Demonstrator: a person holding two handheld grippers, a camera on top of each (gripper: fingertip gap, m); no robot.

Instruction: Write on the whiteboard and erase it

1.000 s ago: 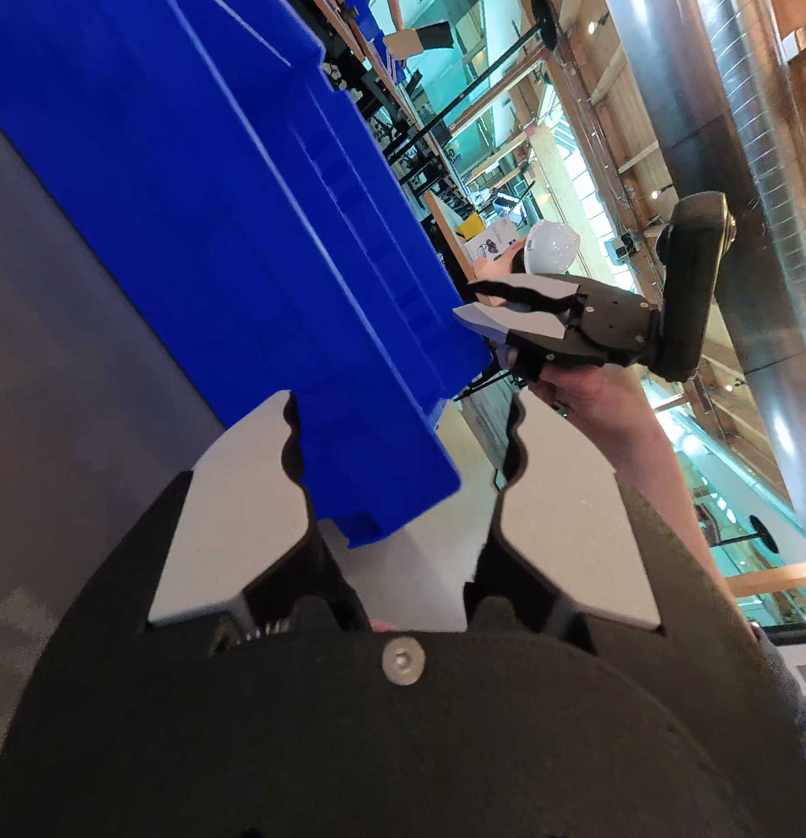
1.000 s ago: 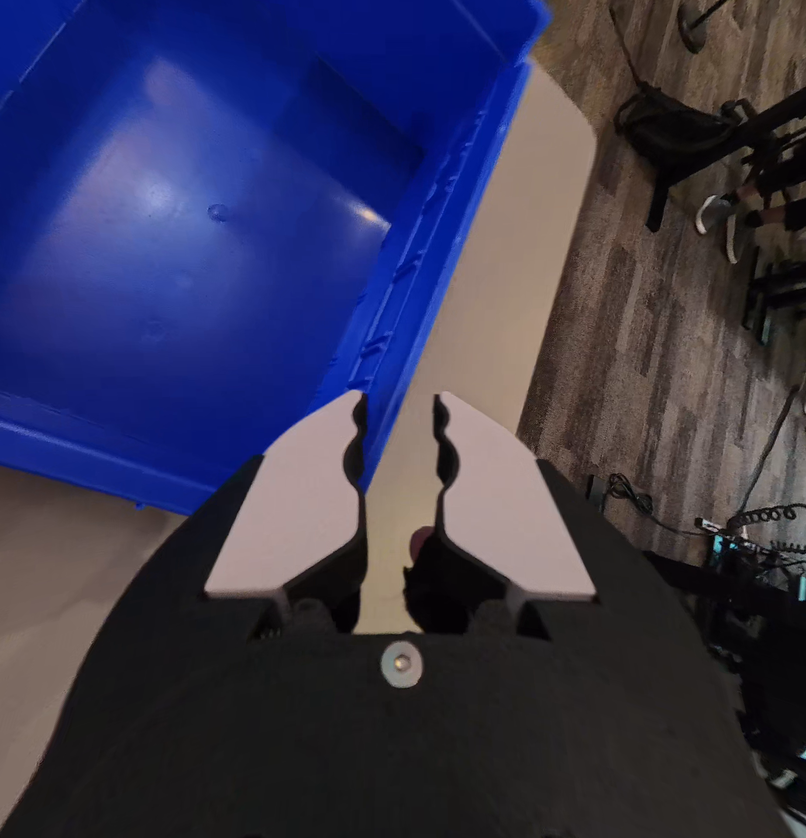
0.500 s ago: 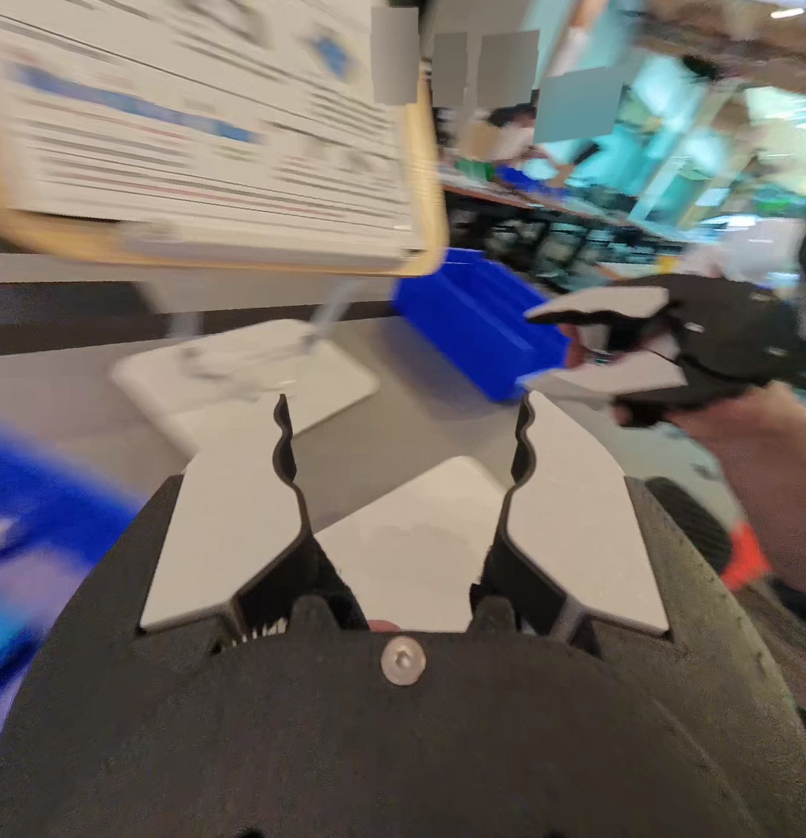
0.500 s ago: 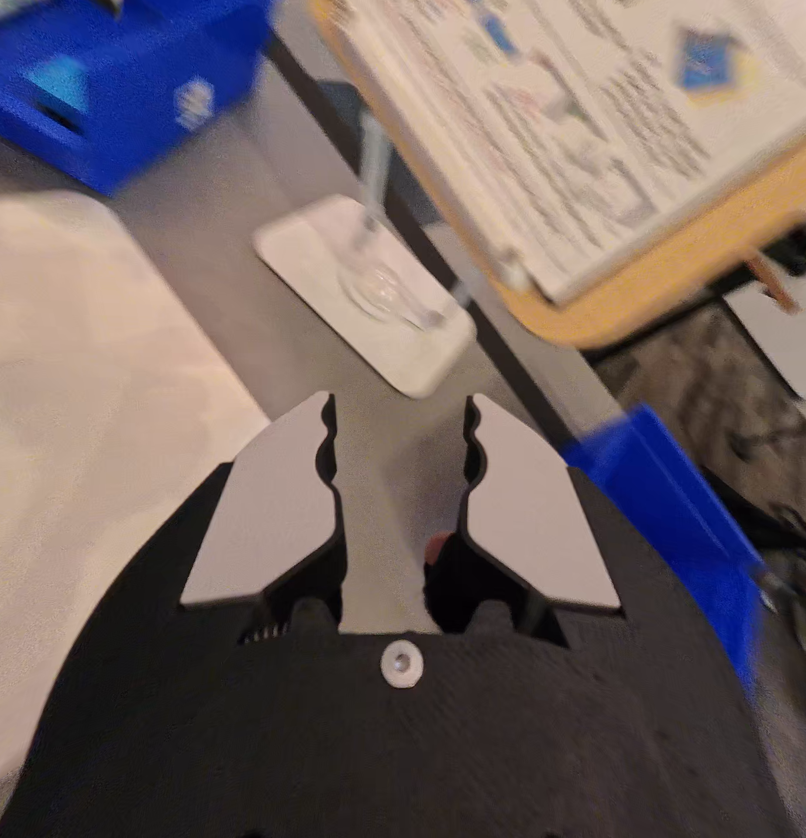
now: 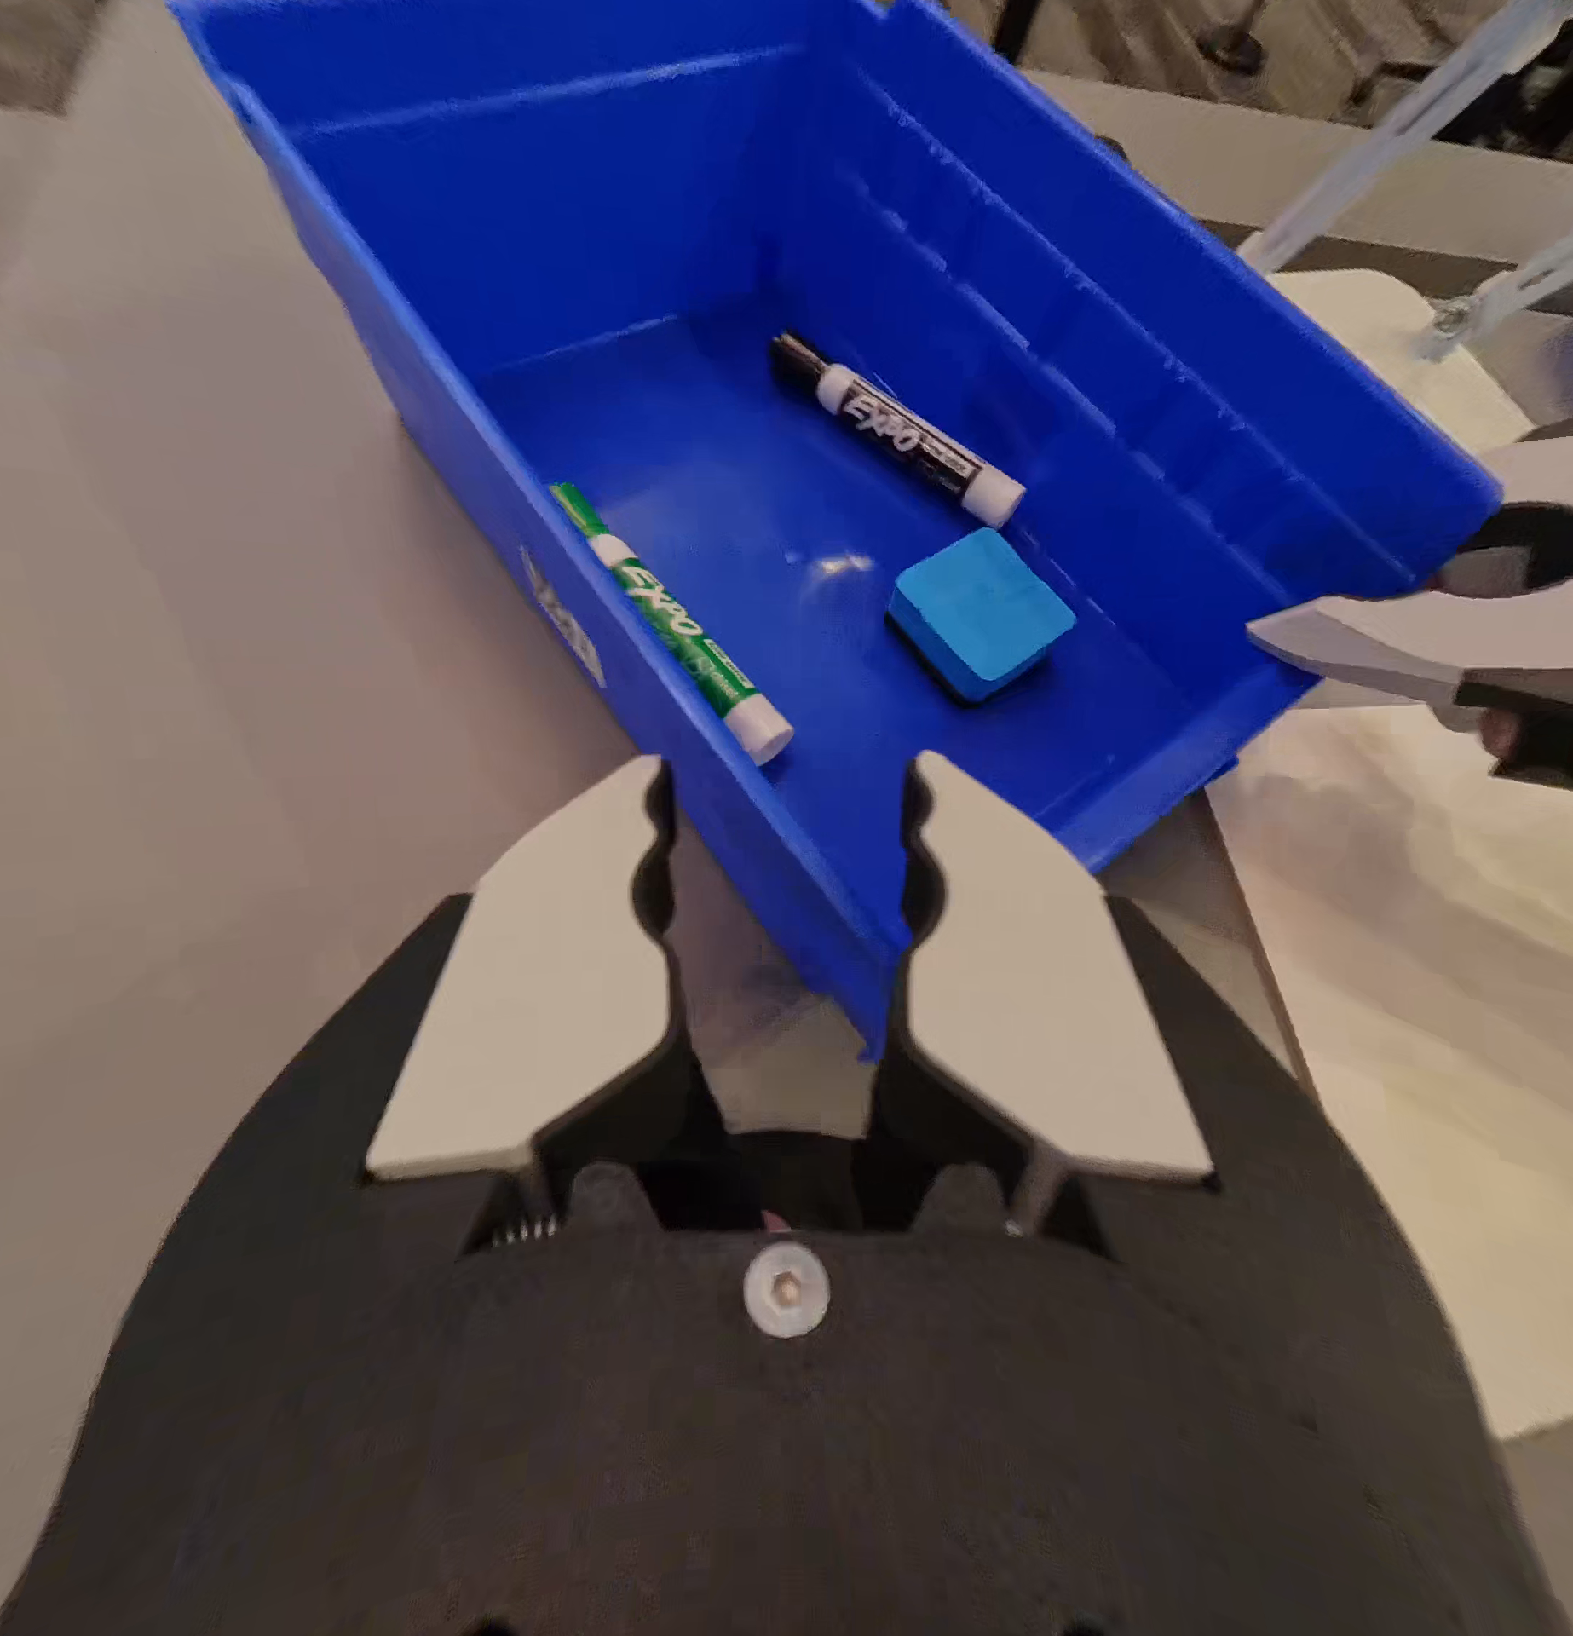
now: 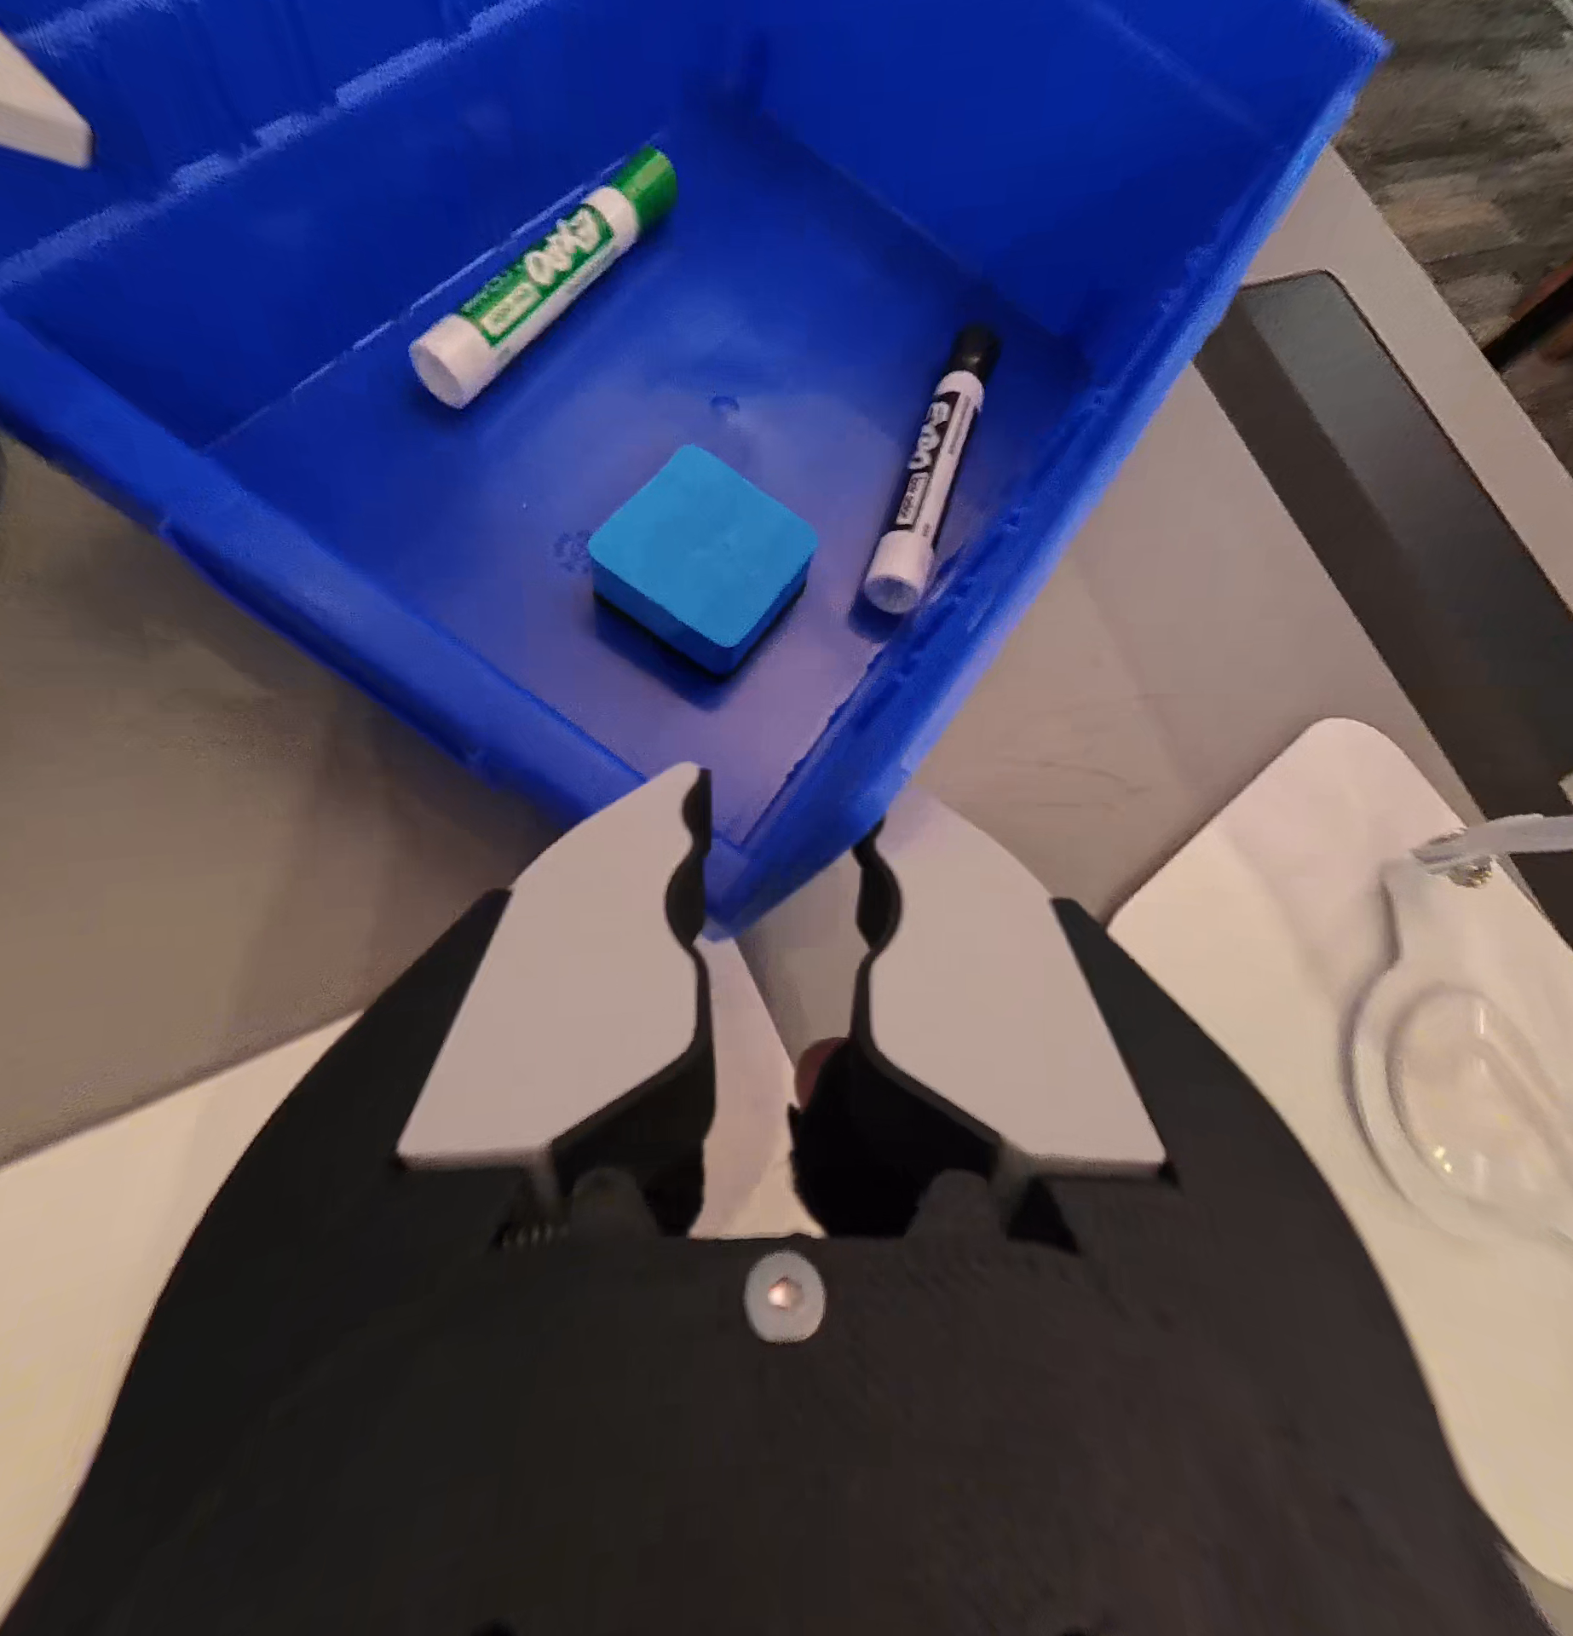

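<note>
A blue bin (image 5: 588,221) on the table holds a green marker (image 5: 672,624), a black marker (image 5: 898,429) and a blue eraser (image 5: 982,615). My left gripper (image 5: 787,770) is open and empty, above the bin's near corner. My right gripper (image 6: 792,814) is open and empty, above another corner of the bin (image 6: 1252,177). The right wrist view shows the green marker (image 6: 544,274), the black marker (image 6: 929,469) and the eraser (image 6: 703,558). The right gripper also shows at the right edge of the left wrist view (image 5: 1420,637). A white board (image 6: 101,1284) lies flat on the table beside the bin.
A white stand base (image 6: 1252,929) with a clear holder (image 6: 1473,1062) sits to the right of the bin. The grey table (image 6: 145,752) surrounds the bin. A dark strip and floor lie past the table's edge (image 6: 1385,496).
Both views swung away from the tilted document stand and now look down into the blue bin. Both pairs of fingers stand closer together than half a second ago, with nothing between them.
</note>
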